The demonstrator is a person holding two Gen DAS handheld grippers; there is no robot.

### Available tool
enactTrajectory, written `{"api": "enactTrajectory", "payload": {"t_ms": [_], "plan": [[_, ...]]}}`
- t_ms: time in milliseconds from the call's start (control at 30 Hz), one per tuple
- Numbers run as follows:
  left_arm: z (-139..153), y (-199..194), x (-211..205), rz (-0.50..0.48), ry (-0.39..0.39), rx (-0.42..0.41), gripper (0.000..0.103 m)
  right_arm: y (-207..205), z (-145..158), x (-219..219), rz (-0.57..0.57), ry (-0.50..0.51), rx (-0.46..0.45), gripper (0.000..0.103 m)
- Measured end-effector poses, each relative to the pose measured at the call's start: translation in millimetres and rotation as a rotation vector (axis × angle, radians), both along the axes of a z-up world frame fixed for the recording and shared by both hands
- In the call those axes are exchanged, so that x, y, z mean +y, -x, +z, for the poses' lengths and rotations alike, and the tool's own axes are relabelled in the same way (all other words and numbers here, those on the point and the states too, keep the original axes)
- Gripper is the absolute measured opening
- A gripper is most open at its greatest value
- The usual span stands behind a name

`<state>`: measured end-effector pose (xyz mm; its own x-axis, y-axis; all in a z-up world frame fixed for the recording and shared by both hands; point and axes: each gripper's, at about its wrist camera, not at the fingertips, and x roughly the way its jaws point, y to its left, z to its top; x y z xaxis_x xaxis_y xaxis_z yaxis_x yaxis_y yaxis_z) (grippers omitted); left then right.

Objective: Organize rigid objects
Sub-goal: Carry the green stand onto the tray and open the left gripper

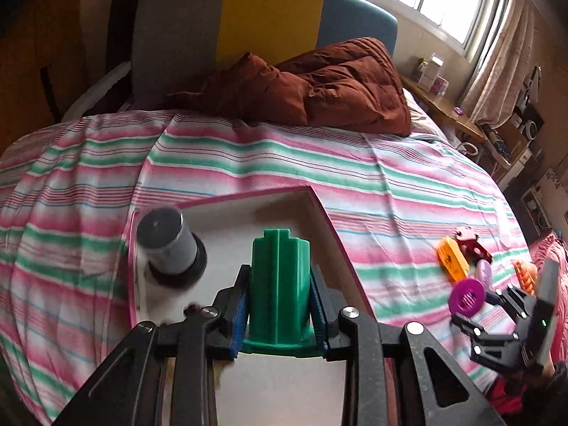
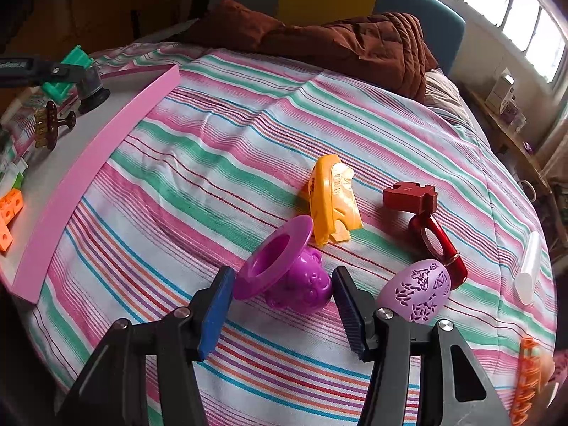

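Observation:
My left gripper [image 1: 279, 284] is shut on a green ribbed plastic piece [image 1: 279, 284] and holds it over the pink-rimmed white tray [image 1: 319, 206]. A grey-and-black cylinder [image 1: 170, 245] stands tilted in the tray's left corner. My right gripper [image 2: 284, 294] is open, its fingers on either side of a purple bear-shaped mould [image 2: 284, 277] that lies on the striped bed. Close by lie a yellow shoe-shaped toy [image 2: 332, 198], a dark red block with a ring [image 2: 422, 209] and a lilac patterned egg [image 2: 415, 293].
The tray [image 2: 88, 167] in the right wrist view also holds a brown knob piece [image 2: 53, 124] and orange blocks [image 2: 9, 213]. A white tube [image 2: 529, 269] and an orange lattice piece [image 2: 529, 380] lie at the bed's right. A brown duvet [image 1: 319, 85] is piled at the headboard.

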<state>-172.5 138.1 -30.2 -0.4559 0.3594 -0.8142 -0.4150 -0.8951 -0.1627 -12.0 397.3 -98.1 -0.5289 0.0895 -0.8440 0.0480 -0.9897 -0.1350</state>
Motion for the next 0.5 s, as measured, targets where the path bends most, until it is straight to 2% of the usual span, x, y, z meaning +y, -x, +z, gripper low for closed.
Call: {"api": "enactTrajectory", "payload": {"t_ms": [267, 500], "plan": [[-33, 49, 13, 0.055, 0.108, -0.04, 0.03, 1, 1, 0, 0.006, -0.001, -0.001, 0.057], [-30, 53, 13, 0.046, 0.139, -0.017, 0.037, 2, 0, -1, 0.008, 0.0, -0.001, 0.057]]}}
